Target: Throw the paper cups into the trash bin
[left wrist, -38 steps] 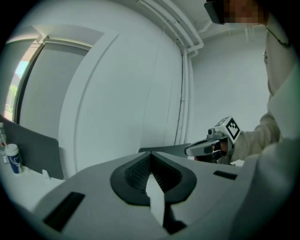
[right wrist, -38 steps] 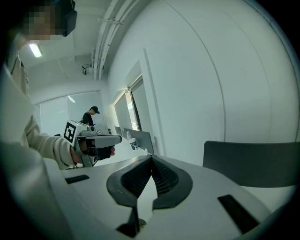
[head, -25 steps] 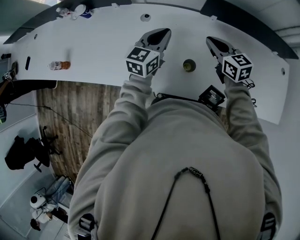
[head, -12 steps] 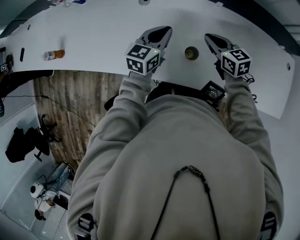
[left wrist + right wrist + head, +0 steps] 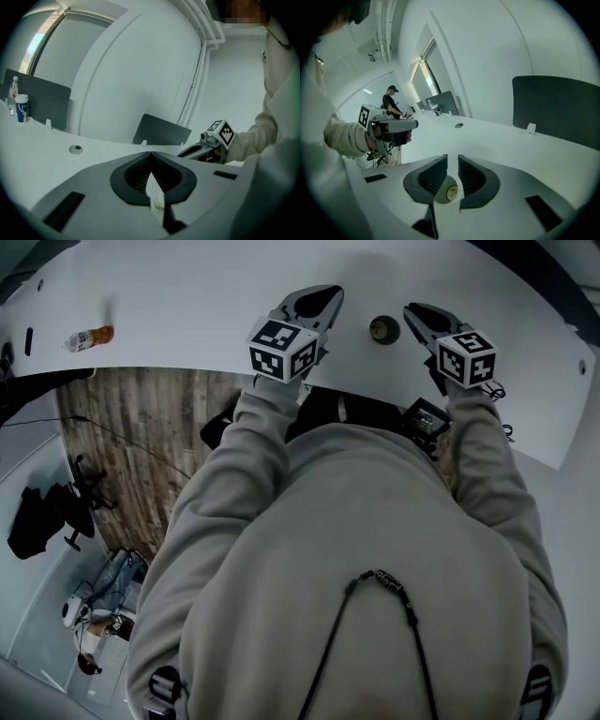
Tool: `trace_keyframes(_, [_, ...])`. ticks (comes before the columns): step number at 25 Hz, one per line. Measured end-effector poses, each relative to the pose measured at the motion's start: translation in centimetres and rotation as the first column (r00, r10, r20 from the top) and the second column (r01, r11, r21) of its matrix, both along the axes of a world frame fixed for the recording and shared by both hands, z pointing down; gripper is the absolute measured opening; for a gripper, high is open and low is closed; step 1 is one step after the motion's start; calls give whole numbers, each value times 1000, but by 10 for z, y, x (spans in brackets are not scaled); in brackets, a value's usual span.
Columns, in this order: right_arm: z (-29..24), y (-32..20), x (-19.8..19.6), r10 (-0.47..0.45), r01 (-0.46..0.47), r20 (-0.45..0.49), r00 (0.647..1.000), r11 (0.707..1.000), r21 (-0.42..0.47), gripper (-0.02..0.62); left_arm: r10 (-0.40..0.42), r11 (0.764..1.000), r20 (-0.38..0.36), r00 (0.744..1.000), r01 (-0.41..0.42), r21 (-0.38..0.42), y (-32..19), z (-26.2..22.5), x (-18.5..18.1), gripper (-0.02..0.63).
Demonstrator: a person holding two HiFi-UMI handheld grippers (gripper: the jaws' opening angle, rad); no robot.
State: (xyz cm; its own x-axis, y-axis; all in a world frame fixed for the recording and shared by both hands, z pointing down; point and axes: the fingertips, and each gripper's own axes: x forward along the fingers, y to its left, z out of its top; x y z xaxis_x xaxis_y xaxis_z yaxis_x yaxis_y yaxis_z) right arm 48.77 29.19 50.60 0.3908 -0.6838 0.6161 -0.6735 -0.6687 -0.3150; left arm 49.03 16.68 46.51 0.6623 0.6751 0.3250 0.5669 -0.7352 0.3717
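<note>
The paper cup point(image 5: 382, 330) stands upright on the white surface point(image 5: 206, 306), between the two claws. It is just beside the tip of the right claw point(image 5: 412, 310), on that claw's inner side. In the right gripper view the cup's open mouth shows below the claw, through the narrow slit between the jaws. Those jaws have just been opening and stand slightly spread, and the pads do not press on the cup. The left claw point(image 5: 328, 294) is pressed together at its tips and lies a little farther from the cup. The cup is small, round and pale-walled, with a yellowish mark on its bottom. In the head view its inside looks dark.
</note>
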Motion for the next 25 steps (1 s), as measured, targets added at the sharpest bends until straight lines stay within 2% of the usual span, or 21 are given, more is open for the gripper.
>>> trace_keyframes(2, [10,0,-2,-16,17,27,999,999,-30,134,4,1000,16,1000,-4,-4,0,6,0,3])
trace_keyframes(5, [29,3,-8,-19,22,72,997,999,-43,161,0,1000,49,999,0,-1,-2,24,-2,3])
trace_keyframes(13, [64,5,-19,-28,37,157,987,998,-57,163,-21,1000,111,994,22,-3,-6,56,-7,3])
trace_keyframes(16, [71,6,-17,-8,20,162,987,997,-69,163,-19,1000,114,993,19,-4,-2,59,-7,3])
trace_keyframes(23, [82,10,-17,-23,47,160,987,987,-151,161,-23,1000,128,991,24,-5,-1,61,-12,3])
trace_keyframes(25, [83,12,-16,-14,42,157,988,984,-172,117,-31,999,131,991,32,-7,-4,61,-15,3])
